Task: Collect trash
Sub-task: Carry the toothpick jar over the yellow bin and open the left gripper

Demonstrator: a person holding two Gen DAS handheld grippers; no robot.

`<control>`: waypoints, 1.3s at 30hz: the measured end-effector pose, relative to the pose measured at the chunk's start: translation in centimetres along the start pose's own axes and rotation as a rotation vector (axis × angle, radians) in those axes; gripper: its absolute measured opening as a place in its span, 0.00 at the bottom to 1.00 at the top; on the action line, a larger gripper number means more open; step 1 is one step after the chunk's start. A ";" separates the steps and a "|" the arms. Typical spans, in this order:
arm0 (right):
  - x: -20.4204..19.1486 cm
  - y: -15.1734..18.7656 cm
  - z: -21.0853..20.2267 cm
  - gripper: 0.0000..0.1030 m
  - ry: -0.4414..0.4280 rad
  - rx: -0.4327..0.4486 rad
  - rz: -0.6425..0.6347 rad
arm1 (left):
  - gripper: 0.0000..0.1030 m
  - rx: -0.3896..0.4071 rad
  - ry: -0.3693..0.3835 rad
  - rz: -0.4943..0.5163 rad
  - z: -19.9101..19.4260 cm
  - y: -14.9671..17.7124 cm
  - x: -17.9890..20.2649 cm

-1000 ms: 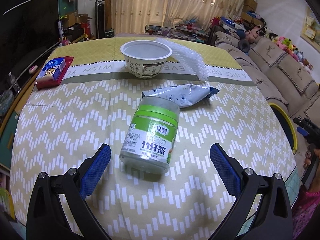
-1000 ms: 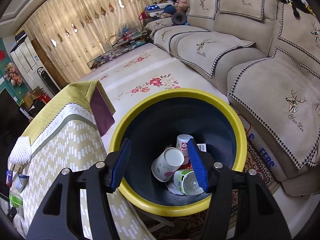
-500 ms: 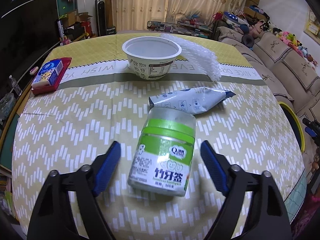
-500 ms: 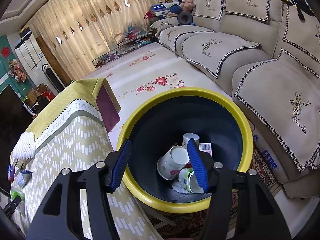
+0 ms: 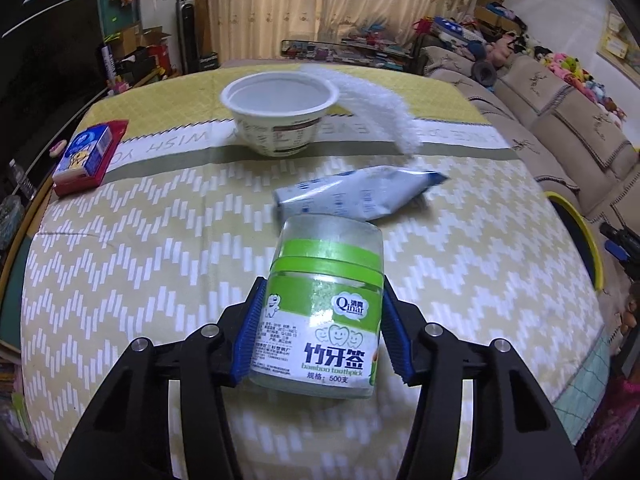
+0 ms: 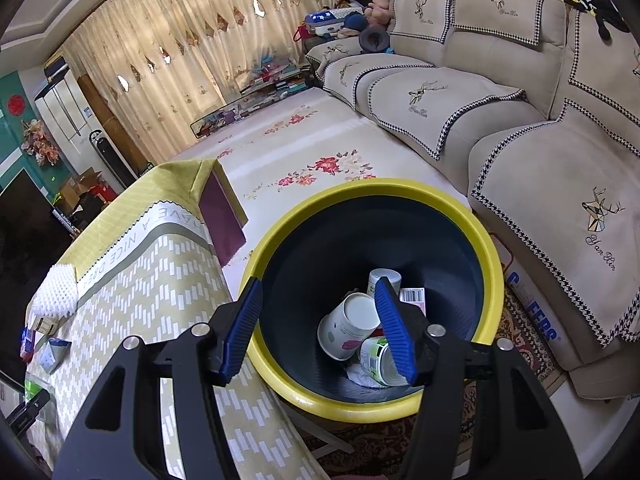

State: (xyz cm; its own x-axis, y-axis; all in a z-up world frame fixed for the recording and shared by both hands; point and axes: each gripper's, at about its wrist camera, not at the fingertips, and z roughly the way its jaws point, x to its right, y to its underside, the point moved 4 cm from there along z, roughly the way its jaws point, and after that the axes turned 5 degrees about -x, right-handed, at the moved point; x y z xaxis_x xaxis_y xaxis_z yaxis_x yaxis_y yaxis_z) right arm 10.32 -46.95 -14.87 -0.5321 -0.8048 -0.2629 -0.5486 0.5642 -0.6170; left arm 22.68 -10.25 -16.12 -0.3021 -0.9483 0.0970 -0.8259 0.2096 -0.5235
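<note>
The left claw (image 5: 322, 336) is closing around the toothpick jar (image 5: 326, 304) (lying sideways on the bench (image 5: 120, 256)), its 2 pads touching the jar's sides.

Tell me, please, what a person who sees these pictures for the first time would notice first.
First, the green-labelled toothpick jar lying on the zigzag tablecloth, between the blue pads of the left gripper, whose jaws are closing on it. Then the yellow-rimmed bin beside the table, already holding a paper cup and bottles, with the right gripper empty above it.
</note>
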 end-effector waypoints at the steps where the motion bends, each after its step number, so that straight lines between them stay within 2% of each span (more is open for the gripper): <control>1: -0.1 0.0 -0.2 0.54 -0.003 0.003 -0.003 | 0.52 0.006 0.007 0.012 -0.5 0.0 0.5; 5: -0.2 0.0 -1.2 0.54 -0.016 0.016 -0.016 | 0.52 0.038 0.053 0.069 -2.8 -0.4 3.1; 10: 0.1 0.1 -3.1 0.54 -0.013 0.048 -0.030 | 0.52 0.049 0.167 0.193 -4.6 -2.0 8.9; 14: 1.7 0.1 -5.3 0.54 0.002 0.084 -0.026 | 0.52 0.026 0.260 0.314 -4.6 -3.5 15.3; 19: 4.6 0.5 -7.0 0.54 0.021 0.094 -0.002 | 0.52 -0.012 0.362 0.492 -3.6 -4.7 25.6; 24: 7.9 0.7 -7.4 0.54 0.043 0.092 0.046 | 0.52 -0.086 0.433 0.595 -0.9 -4.9 34.4; 30: 10.5 0.6 -7.9 0.54 0.059 0.102 0.087 | 0.52 -0.164 0.432 0.655 3.7 -5.0 41.7; 32: 11.1 0.6 -7.9 0.54 0.062 0.102 0.096 | 0.52 -0.191 0.437 0.660 5.4 -5.4 43.3; 35: 11.6 0.6 -7.7 0.54 0.062 0.096 0.102 | 0.53 -0.196 0.406 0.660 7.4 -5.6 44.8; 37: 11.6 0.7 -7.6 0.54 0.059 0.092 0.101 | 0.65 -0.189 0.395 0.646 7.9 -5.9 44.9; 39: 11.5 0.7 -7.6 0.54 0.055 0.091 0.097 | 0.66 -0.172 0.399 0.630 7.5 -6.3 44.6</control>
State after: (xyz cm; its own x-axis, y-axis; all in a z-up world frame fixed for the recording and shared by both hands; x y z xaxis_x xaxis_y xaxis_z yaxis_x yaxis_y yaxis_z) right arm -1.03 -54.42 -12.68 -0.6156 -0.7348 -0.2846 -0.4339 0.6176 -0.6560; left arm 17.97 -55.65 -14.89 -0.8626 -0.4863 0.1394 -0.4933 0.7473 -0.4451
